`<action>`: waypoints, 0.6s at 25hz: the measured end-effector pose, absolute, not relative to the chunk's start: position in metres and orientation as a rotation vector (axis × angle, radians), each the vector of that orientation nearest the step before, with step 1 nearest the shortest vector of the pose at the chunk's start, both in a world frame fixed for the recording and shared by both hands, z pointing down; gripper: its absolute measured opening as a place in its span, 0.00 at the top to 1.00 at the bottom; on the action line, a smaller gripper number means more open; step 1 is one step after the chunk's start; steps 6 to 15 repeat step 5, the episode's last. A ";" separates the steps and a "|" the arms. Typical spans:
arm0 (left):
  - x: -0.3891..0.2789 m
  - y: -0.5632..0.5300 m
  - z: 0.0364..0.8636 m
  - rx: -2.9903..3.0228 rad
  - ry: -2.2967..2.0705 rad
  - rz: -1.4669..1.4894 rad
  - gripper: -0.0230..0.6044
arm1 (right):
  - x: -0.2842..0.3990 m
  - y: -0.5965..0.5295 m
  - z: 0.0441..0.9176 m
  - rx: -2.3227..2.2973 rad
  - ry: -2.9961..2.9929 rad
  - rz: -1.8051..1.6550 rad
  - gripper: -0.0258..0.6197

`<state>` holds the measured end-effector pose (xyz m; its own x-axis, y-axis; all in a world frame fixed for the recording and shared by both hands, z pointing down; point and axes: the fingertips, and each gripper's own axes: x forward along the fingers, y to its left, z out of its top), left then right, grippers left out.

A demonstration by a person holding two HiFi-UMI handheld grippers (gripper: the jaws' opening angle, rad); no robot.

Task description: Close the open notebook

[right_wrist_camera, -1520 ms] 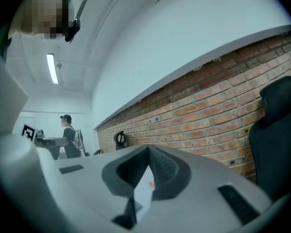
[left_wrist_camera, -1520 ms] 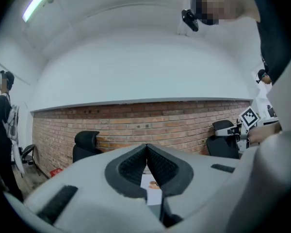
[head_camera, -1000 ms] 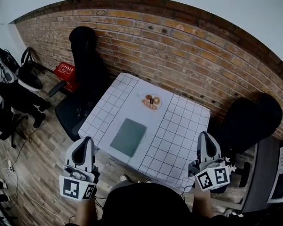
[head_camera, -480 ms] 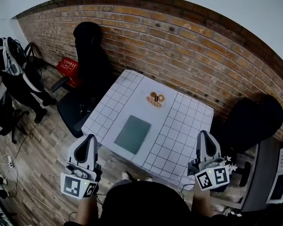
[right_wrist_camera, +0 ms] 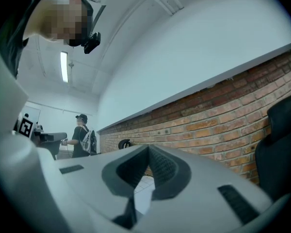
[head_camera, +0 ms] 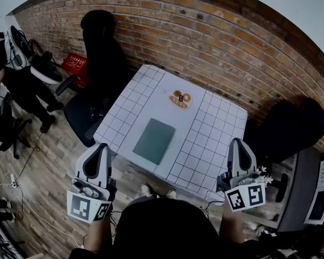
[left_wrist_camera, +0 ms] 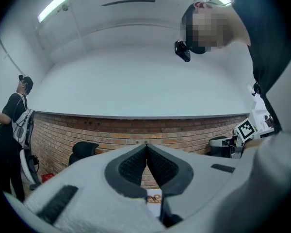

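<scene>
On the gridded table, a green notebook

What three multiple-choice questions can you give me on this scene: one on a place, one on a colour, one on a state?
1. Where does the flat dark green rectangular notebook lie?
A. on the grid-patterned white table
B. on a metal shelf
C. inside a cardboard box

2. What colour is the plastic crate beside the brick wall?
A. blue
B. red
C. yellow

3. How do the tongs of the left gripper and the right gripper stand?
A. both shut and empty
B. both clamped on the notebook
C. left open, right shut

Answers:
1 A: the head view shows it near the table's middle.
2 B: it shows red at the wall's left end.
3 A: each gripper view shows its tips meeting with nothing between them.
</scene>
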<state>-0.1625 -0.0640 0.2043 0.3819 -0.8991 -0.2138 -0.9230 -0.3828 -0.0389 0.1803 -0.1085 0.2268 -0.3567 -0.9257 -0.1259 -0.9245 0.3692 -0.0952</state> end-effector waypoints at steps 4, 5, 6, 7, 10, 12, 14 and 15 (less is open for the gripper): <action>-0.168 -0.068 0.203 -2.489 1.635 0.233 0.93 | 0.175 -0.110 0.226 -1.695 2.458 -0.007 0.94; -0.169 -0.068 0.203 -2.491 1.632 0.233 0.93 | 0.174 -0.110 0.226 -1.698 2.458 -0.007 0.94; -0.169 -0.068 0.203 -2.491 1.632 0.233 0.93 | 0.174 -0.110 0.226 -1.698 2.458 -0.007 0.94; -0.169 -0.068 0.203 -2.491 1.632 0.233 0.93 | 0.174 -0.110 0.226 -1.698 2.458 -0.007 0.94; -0.169 -0.068 0.203 -2.491 1.632 0.233 0.93 | 0.174 -0.110 0.226 -1.698 2.458 -0.007 0.94; -0.169 -0.068 0.203 -2.491 1.632 0.233 0.93 | 0.174 -0.110 0.226 -1.698 2.458 -0.007 0.94; -0.169 -0.068 0.203 -2.491 1.632 0.233 0.93 | 0.174 -0.110 0.226 -1.698 2.458 -0.007 0.94; -0.169 -0.068 0.203 -2.491 1.632 0.233 0.93 | 0.174 -0.110 0.226 -1.698 2.458 -0.007 0.94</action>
